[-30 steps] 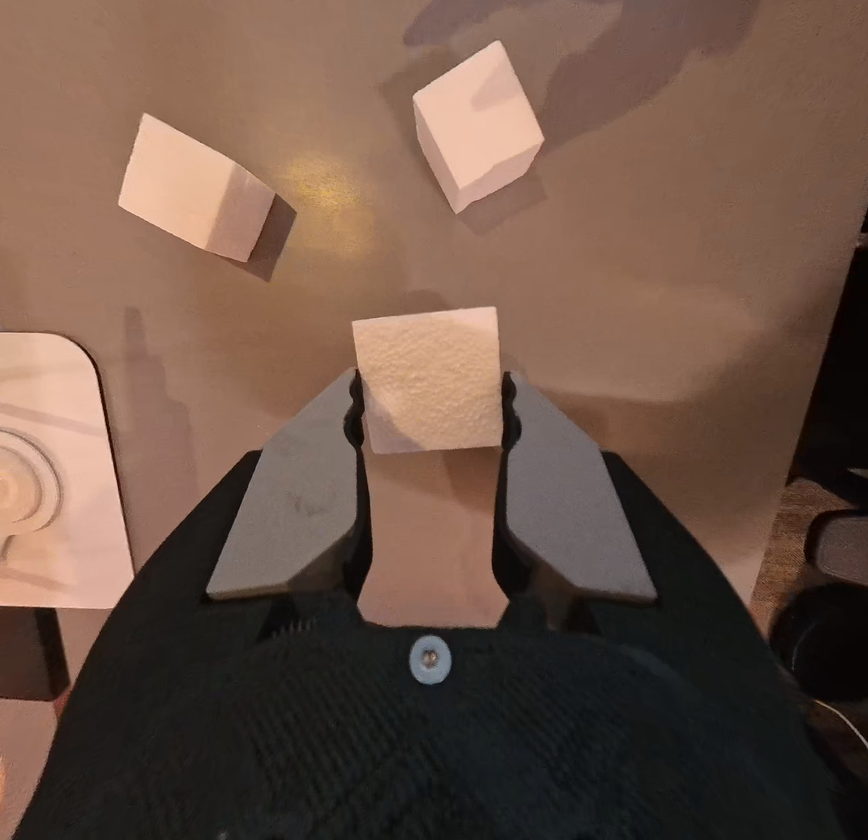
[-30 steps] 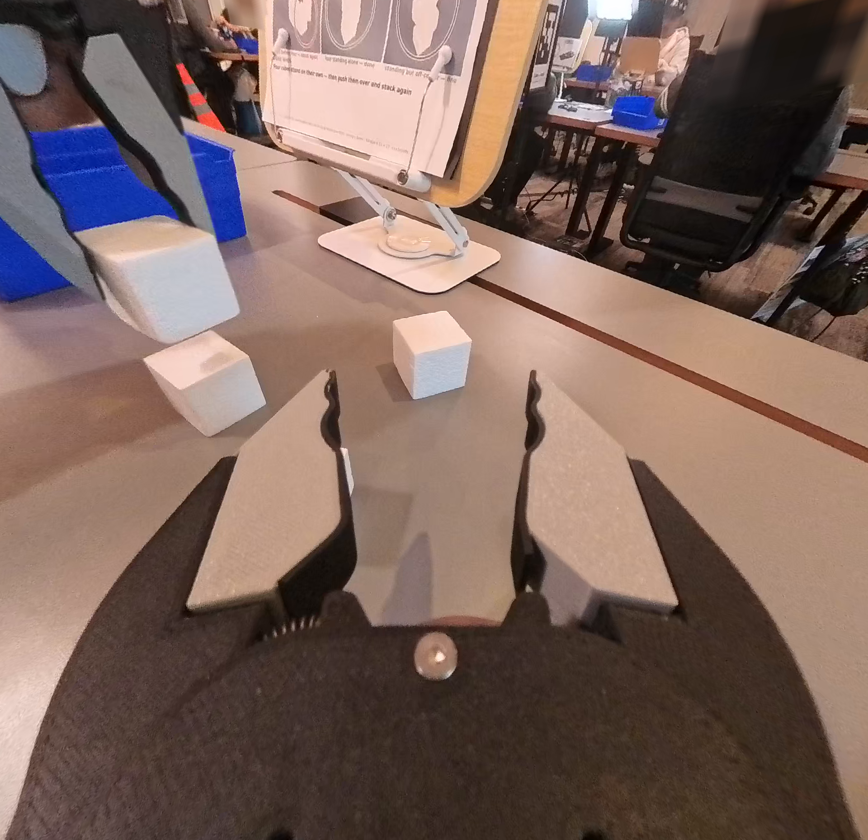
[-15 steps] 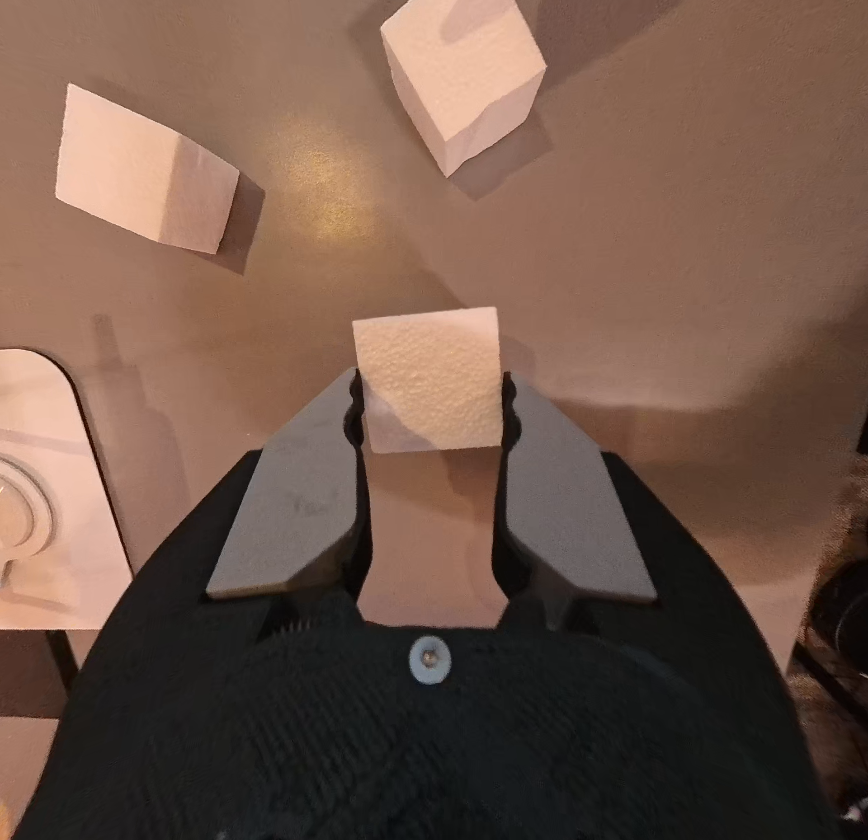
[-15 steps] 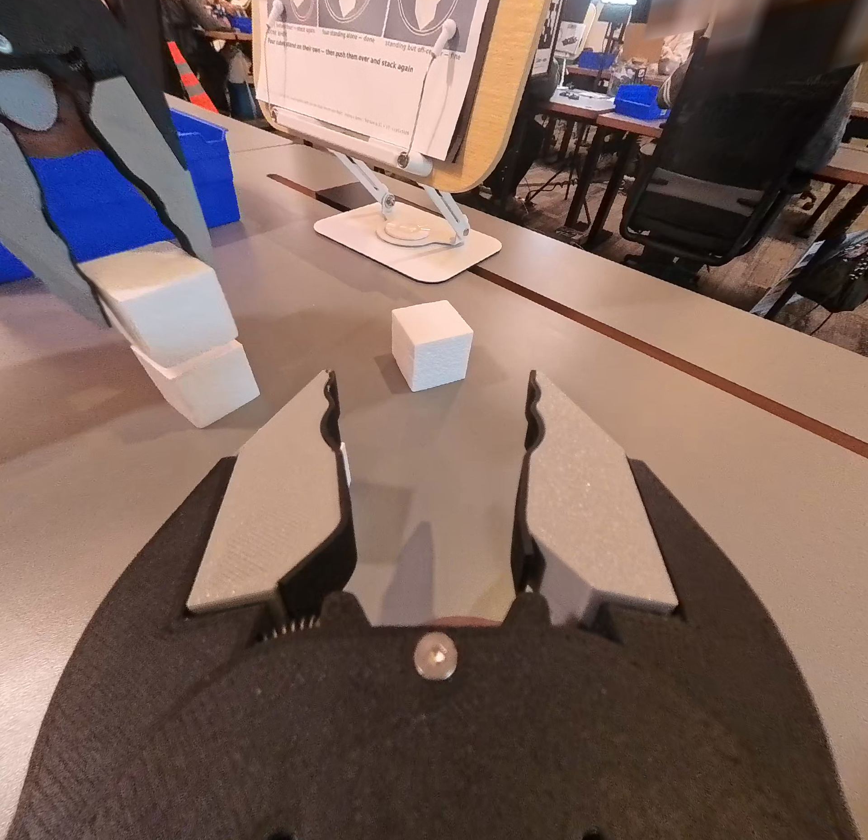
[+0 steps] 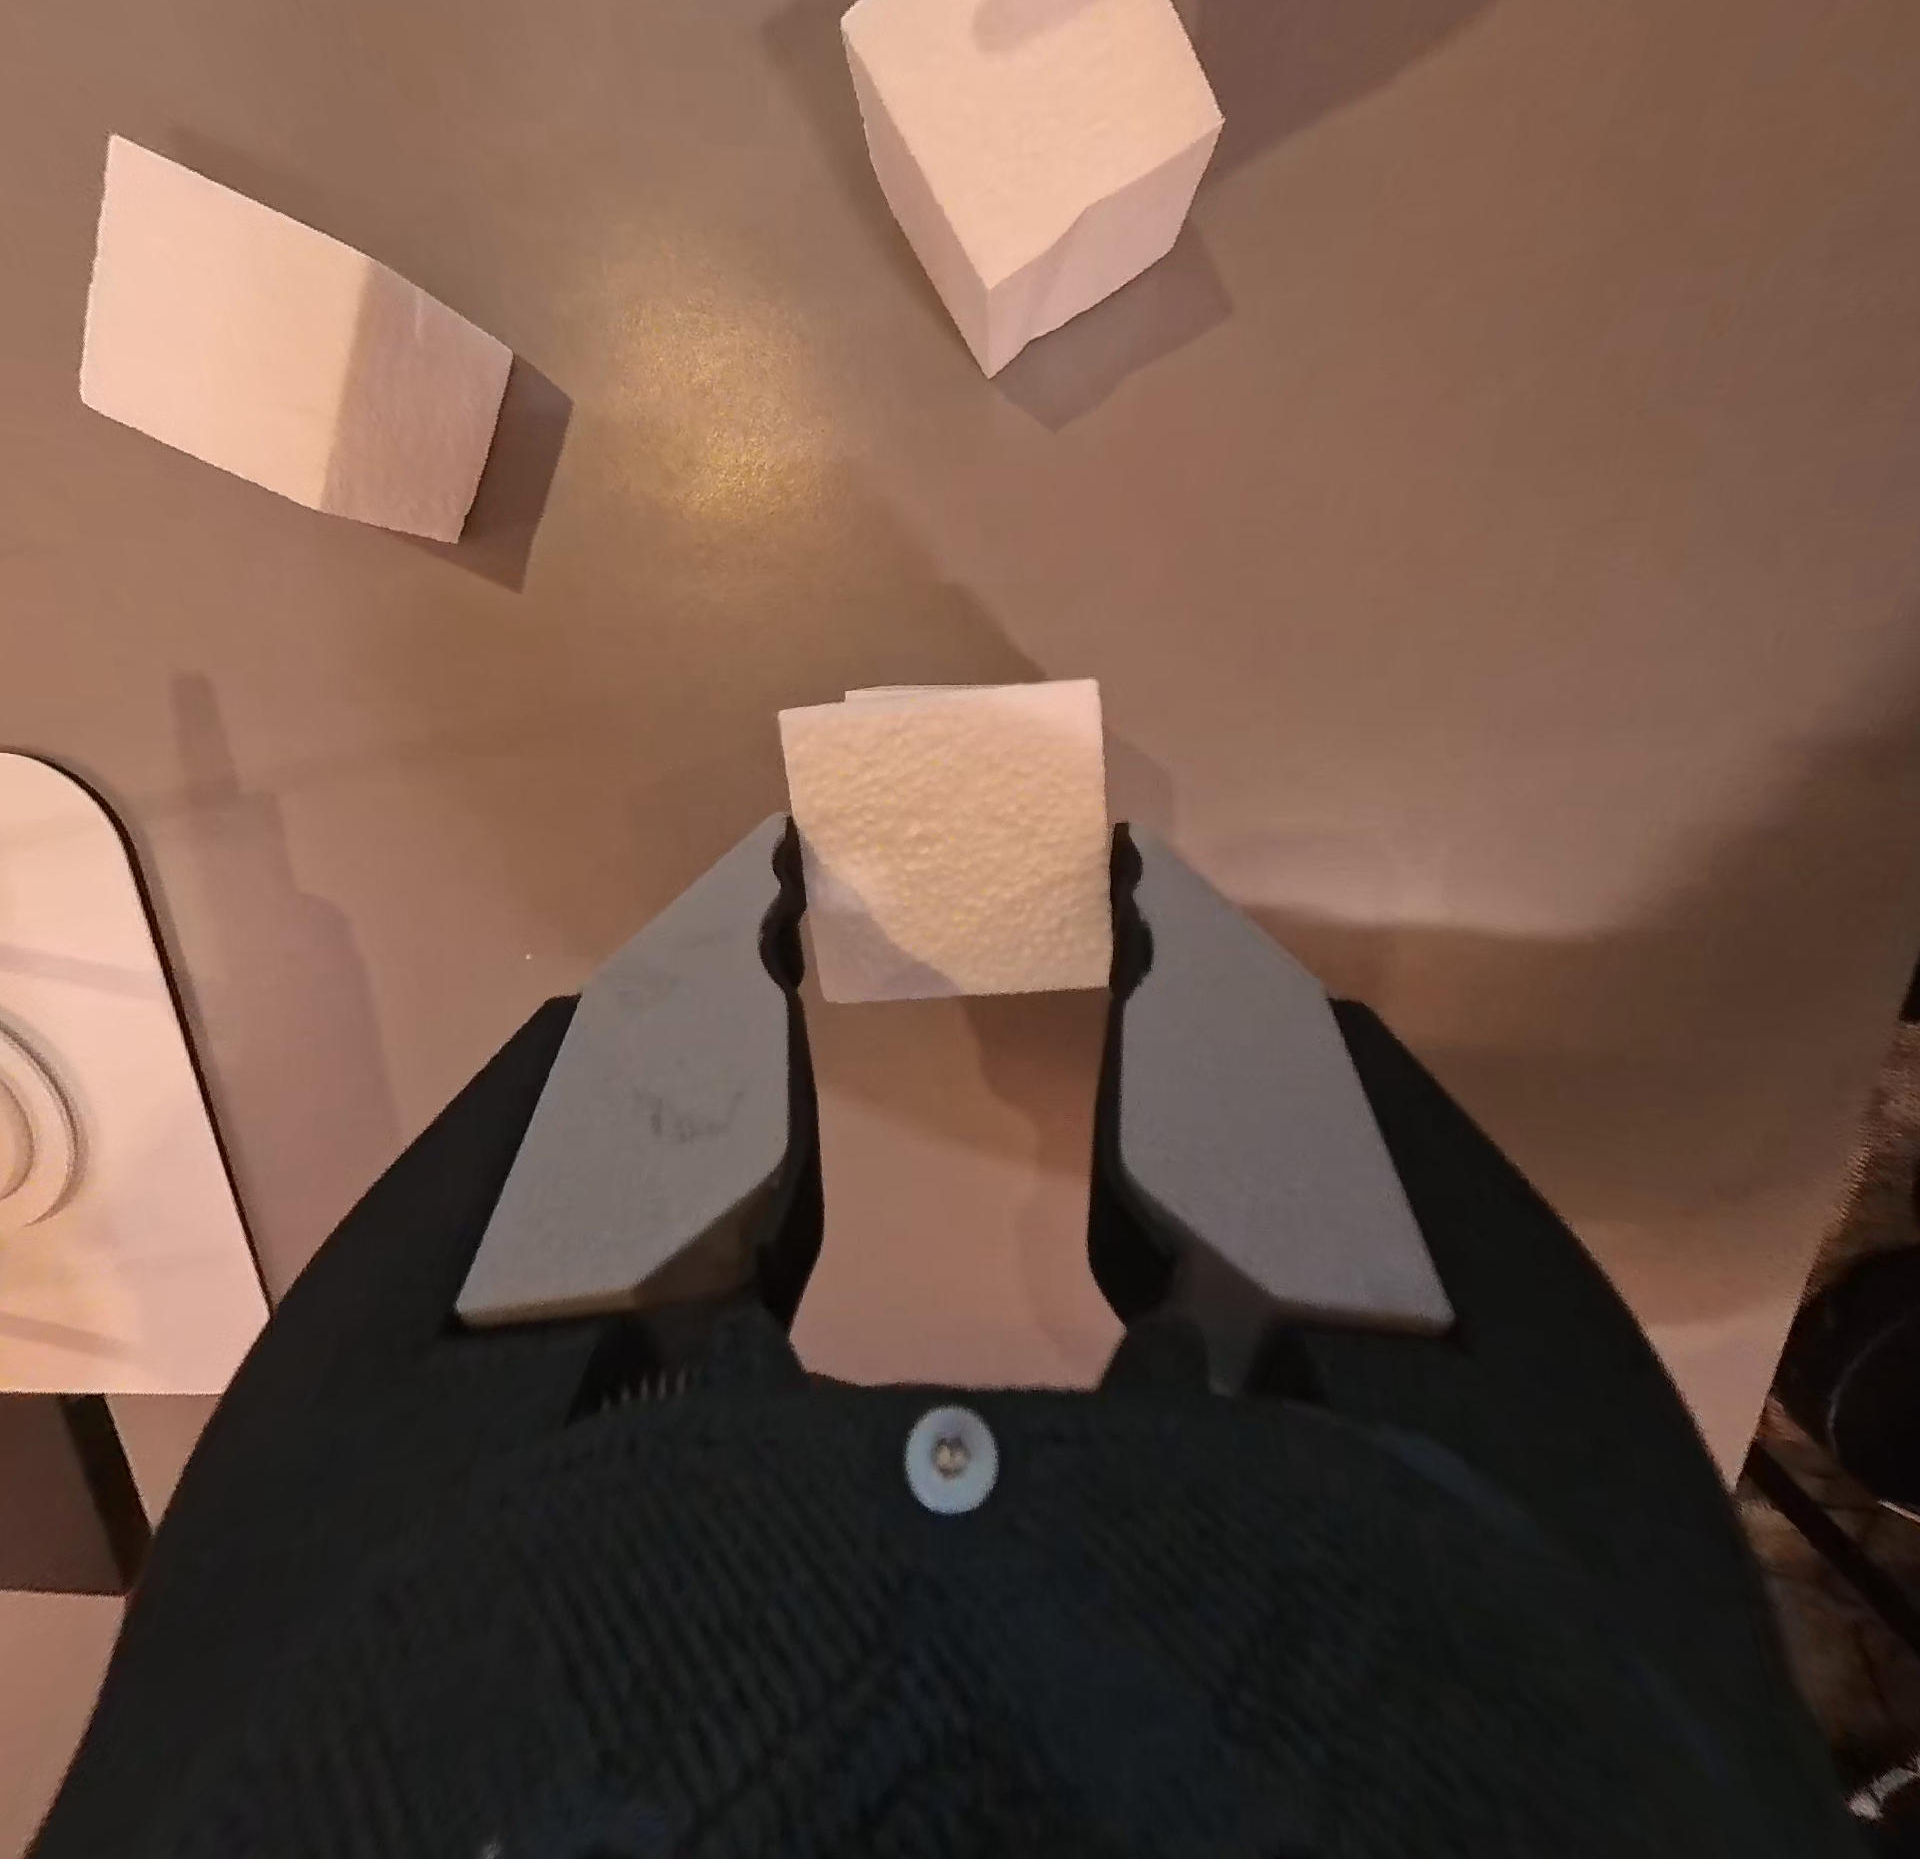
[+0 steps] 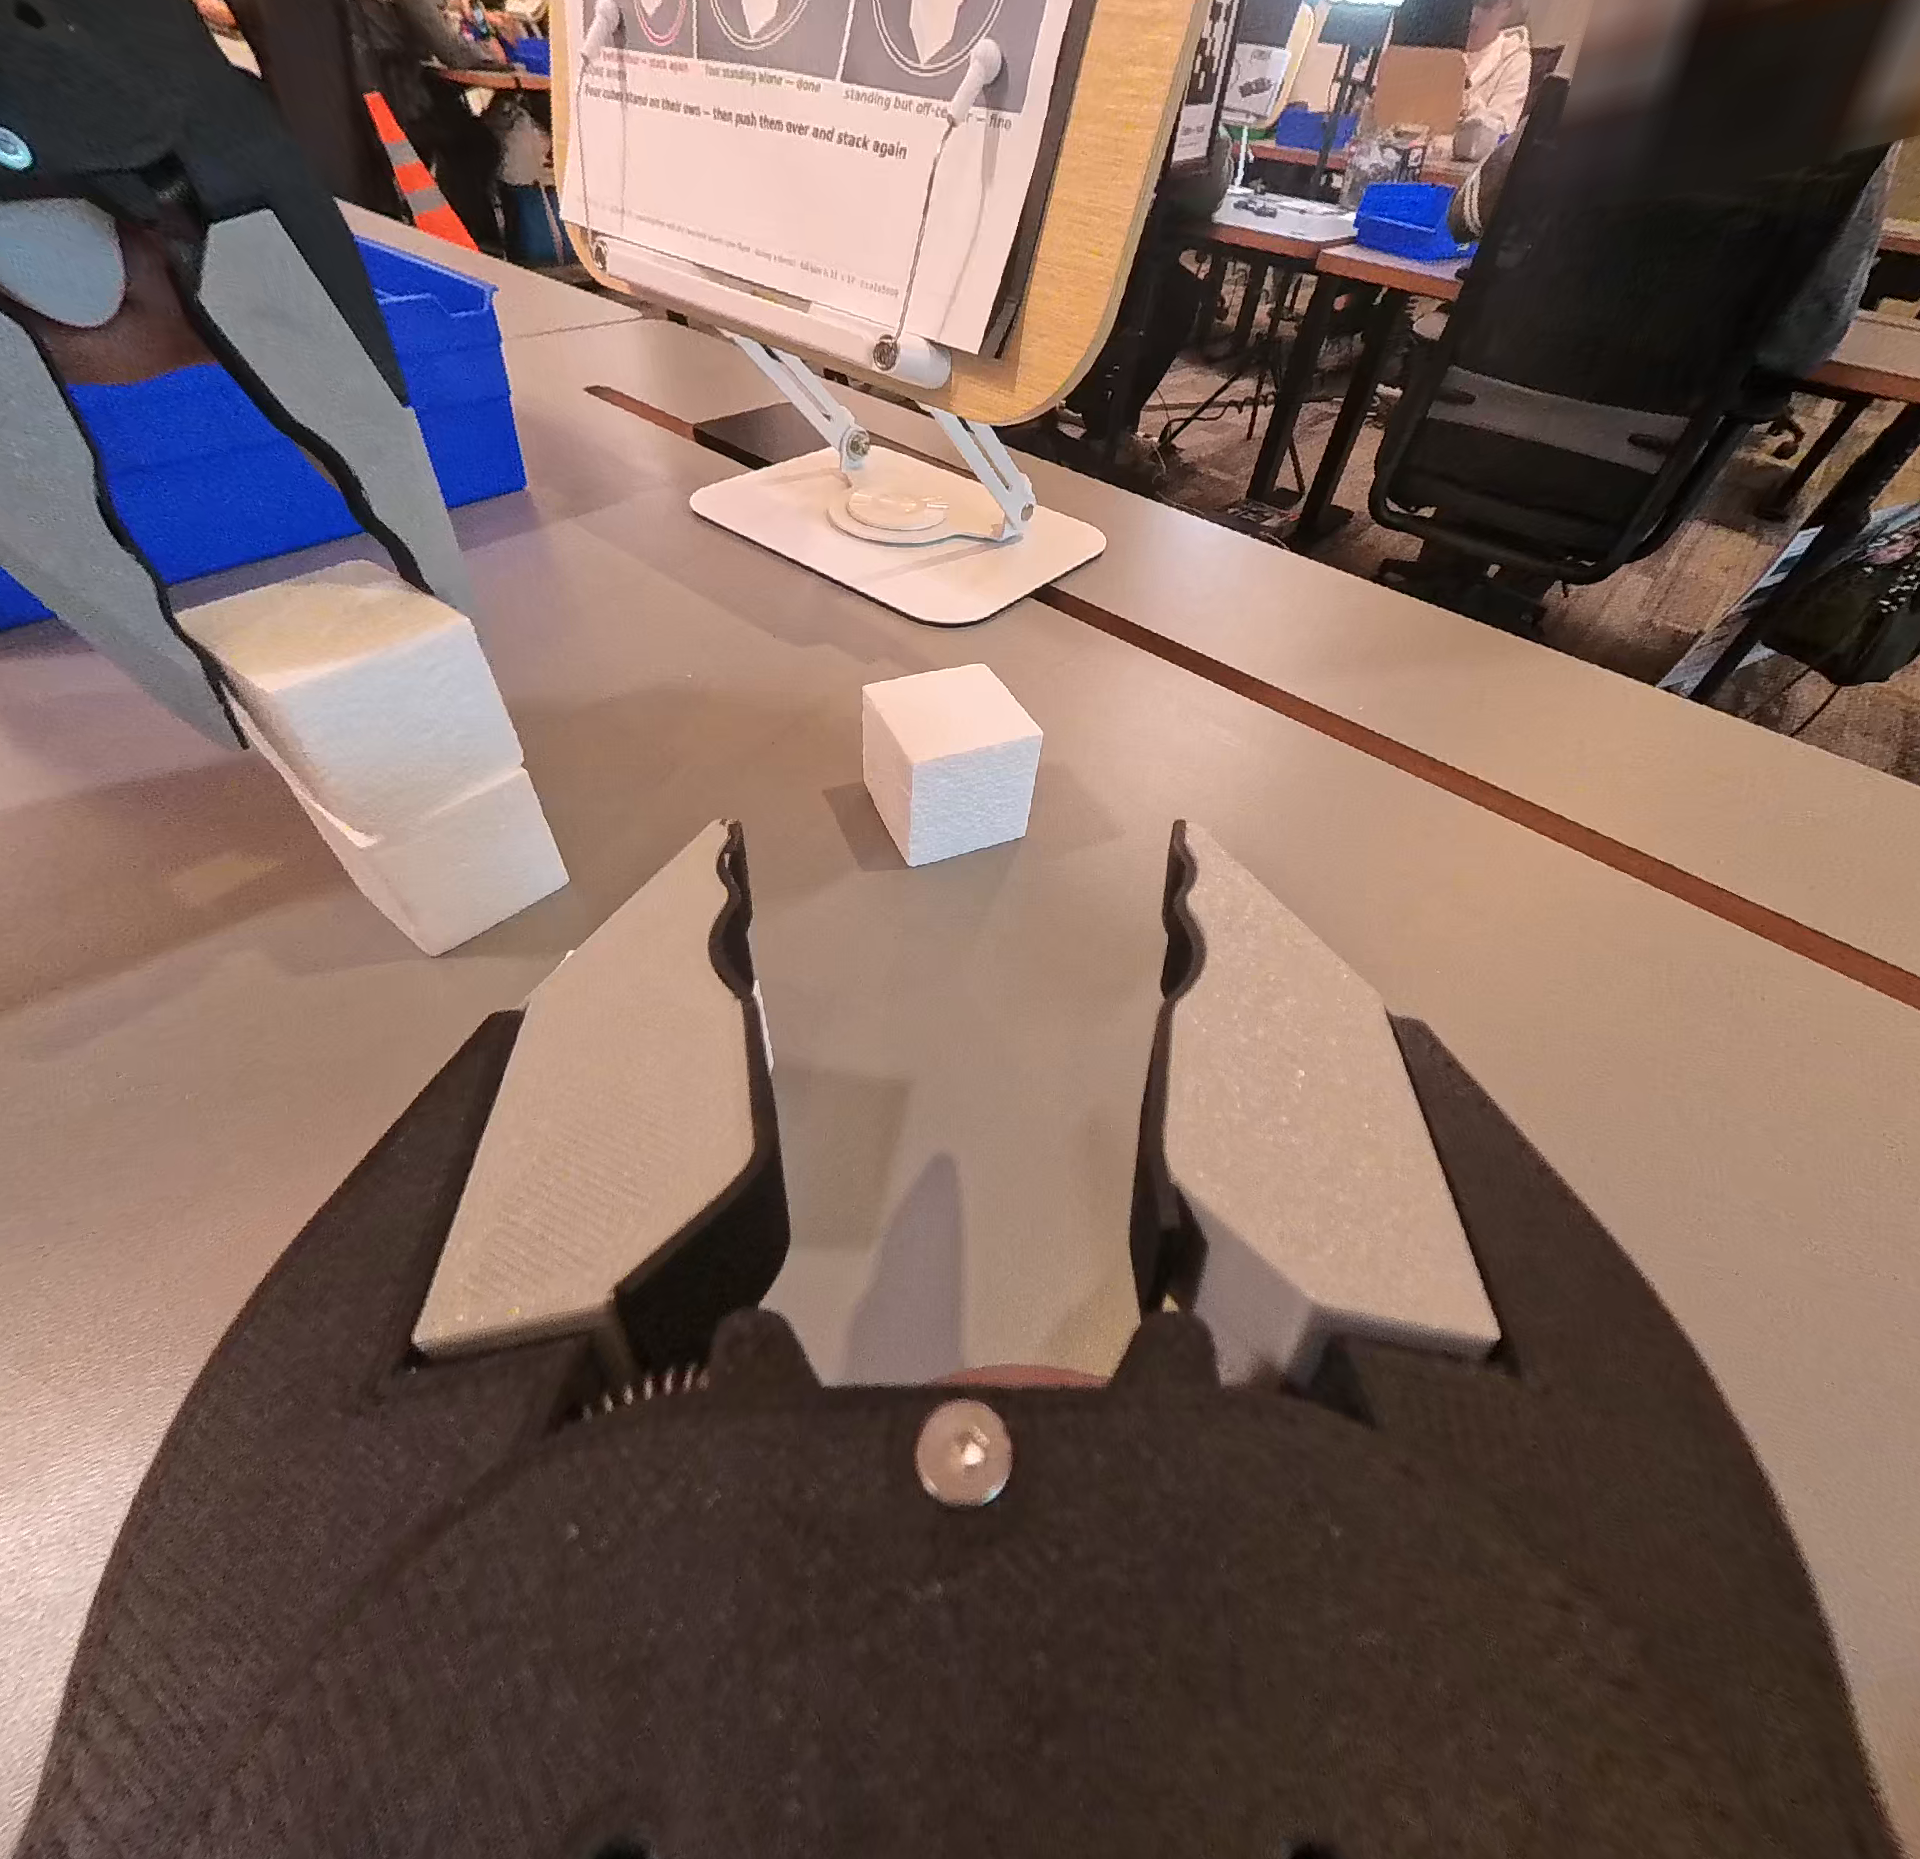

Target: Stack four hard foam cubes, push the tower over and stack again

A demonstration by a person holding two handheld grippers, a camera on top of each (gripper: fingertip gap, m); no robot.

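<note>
Four white foam cubes are on a grey table (image 6: 1351, 874). My left gripper (image 5: 948, 874) is shut on one cube (image 5: 945, 843). It shows in the right wrist view (image 6: 353, 687) resting, slightly offset, on a second cube (image 6: 457, 853); in the left wrist view only a sliver of that lower cube (image 5: 873, 692) shows. A third cube (image 6: 951, 760) stands alone mid-table, at the left in the left wrist view (image 5: 281, 344). A fourth cube (image 5: 1029, 136) lies farther off. My right gripper (image 6: 951, 874) is open and empty, low over the table.
A white stand base (image 6: 894, 531) carries a tilted board with a printed sheet (image 6: 810, 126) behind the cubes. A blue bin (image 6: 447, 396) sits at the far left. An office chair (image 6: 1558, 438) and other tables stand beyond the table edge.
My left gripper has come down with its cube onto the cube on the table. The right gripper has stayed open and nearly still.
</note>
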